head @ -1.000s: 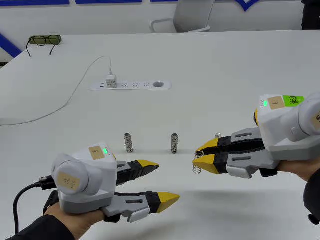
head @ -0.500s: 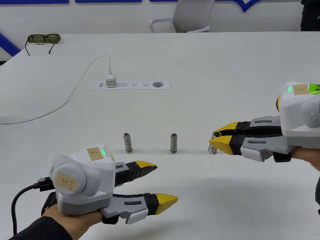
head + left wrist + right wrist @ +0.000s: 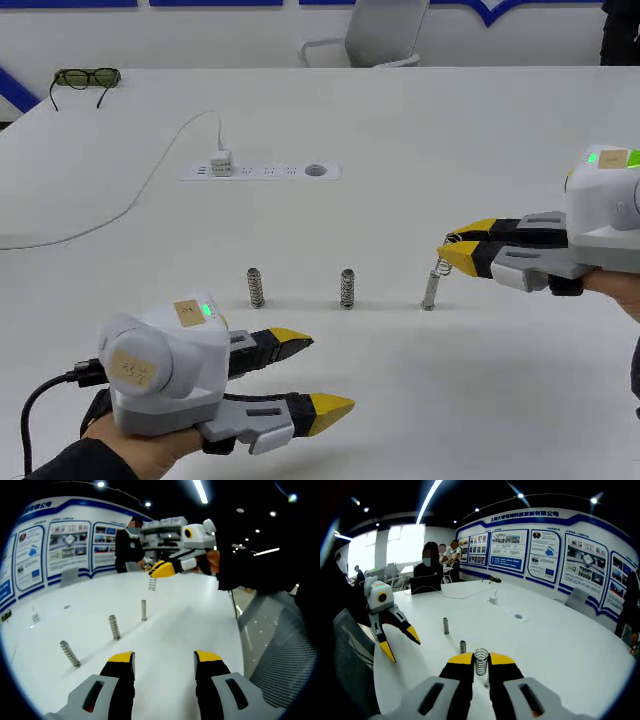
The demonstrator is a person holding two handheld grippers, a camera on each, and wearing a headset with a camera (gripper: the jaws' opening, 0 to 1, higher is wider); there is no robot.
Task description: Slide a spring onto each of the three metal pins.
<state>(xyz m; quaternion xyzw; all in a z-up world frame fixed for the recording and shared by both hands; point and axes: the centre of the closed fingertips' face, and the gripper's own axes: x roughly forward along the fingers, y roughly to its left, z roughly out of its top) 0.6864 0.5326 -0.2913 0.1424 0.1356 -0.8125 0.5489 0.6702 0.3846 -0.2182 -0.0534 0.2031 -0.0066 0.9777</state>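
Three pins stand in a row on the white table (image 3: 420,140). The left pin (image 3: 256,287) and the middle pin (image 3: 347,288) each wear a spring. The right pin (image 3: 428,291) is bare. My right gripper (image 3: 447,248) is shut on a spring (image 3: 443,264), which hangs just above the bare pin's top. In the right gripper view the spring (image 3: 481,661) sits upright between the yellow tips. My left gripper (image 3: 328,375) is open and holds nothing, near the front left, well short of the pins. In the left gripper view the bare pin (image 3: 143,610) stands below the held spring (image 3: 152,583).
A power strip (image 3: 262,171) with a white plug (image 3: 222,162) and its cable lies behind the pins. Dark glasses (image 3: 88,77) rest at the far left corner. A chair (image 3: 365,35) stands beyond the table. A person (image 3: 426,570) sits at the table's far end.
My right gripper has carried the spring right and up, from low near the table to above the right pin. The left gripper has hardly moved.
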